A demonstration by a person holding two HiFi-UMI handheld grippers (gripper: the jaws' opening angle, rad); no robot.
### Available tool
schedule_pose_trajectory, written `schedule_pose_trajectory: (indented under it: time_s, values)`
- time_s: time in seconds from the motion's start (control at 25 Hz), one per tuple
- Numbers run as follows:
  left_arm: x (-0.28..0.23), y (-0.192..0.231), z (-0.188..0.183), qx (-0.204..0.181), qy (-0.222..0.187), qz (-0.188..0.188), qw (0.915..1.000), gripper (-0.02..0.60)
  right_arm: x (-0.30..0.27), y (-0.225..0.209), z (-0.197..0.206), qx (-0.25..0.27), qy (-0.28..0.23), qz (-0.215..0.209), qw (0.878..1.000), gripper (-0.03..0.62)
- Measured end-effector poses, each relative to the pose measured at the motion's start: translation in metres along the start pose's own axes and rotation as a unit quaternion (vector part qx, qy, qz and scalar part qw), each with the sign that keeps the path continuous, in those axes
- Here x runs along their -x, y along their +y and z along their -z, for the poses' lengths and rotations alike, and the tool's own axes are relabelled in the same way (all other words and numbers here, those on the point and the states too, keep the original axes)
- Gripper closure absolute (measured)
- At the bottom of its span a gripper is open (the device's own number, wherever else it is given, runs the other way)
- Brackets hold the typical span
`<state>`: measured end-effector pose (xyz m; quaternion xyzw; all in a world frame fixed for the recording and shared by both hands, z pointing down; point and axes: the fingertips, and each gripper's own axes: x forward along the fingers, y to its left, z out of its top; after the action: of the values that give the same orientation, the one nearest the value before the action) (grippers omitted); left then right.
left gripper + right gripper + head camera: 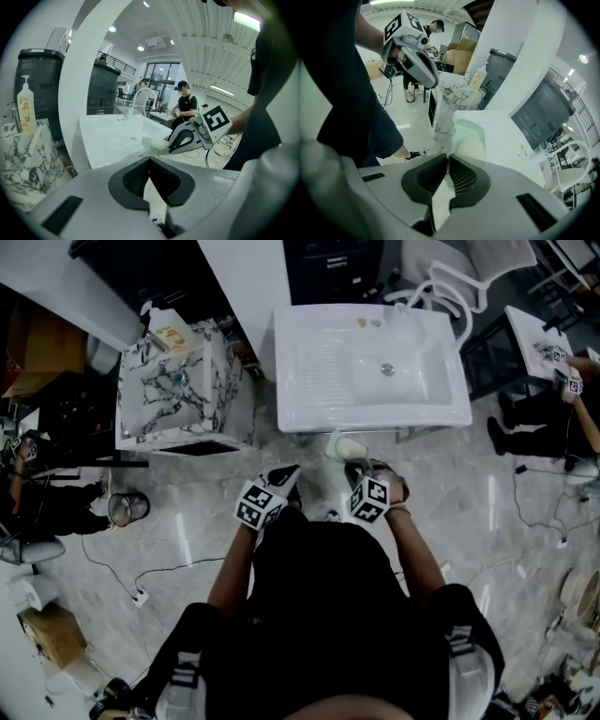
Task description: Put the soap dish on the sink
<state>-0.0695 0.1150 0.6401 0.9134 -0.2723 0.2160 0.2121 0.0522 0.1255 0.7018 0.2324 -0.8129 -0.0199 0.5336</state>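
Observation:
In the head view, the pale soap dish [342, 446] hangs in the air just below the front edge of the white sink [309, 399]. My right gripper [354, 463] is shut on the dish's near rim. The right gripper view shows that rim pinched between the jaws, and the dish [468, 140] stretches ahead toward the sink [506, 136]. My left gripper [289, 474] hovers to the left of the dish, shut with nothing in it. From the left gripper view, the dish [157, 144] sits at the right gripper's tip, in front of the sink [108, 140].
A marble-patterned cabinet [178, 390] with a soap bottle [169, 329] stands left of the sink. A white chair [469, 277] is behind the sink's right corner. A bin [127, 509] and cables [141, 587] lie on the floor at left. Another person [562, 399] is at the far right.

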Motion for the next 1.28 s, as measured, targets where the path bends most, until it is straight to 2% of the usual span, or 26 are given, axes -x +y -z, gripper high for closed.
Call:
schedule_pose_trajectory:
  time_s: [0.6,0.96,1.28]
  values:
    - [-0.009,0.056,-0.015,-0.012,0.005,0.033,0.9994,0.581,-0.028,-0.036,-0.036,-0.018,0.013,0.016,1.0,0.582]
    - [-0.015,0.081,-0.034,-0.043,0.007,0.065,0.9969,0.581,-0.038,-0.06,-0.049,-0.038,0.02,0.046,0.998,0.582]
    - [-0.002,0.117,-0.039,-0.058,0.013,0.067,0.996,0.581,-0.055,-0.069,-0.071,-0.05,0.022,0.056,0.997,0.58]
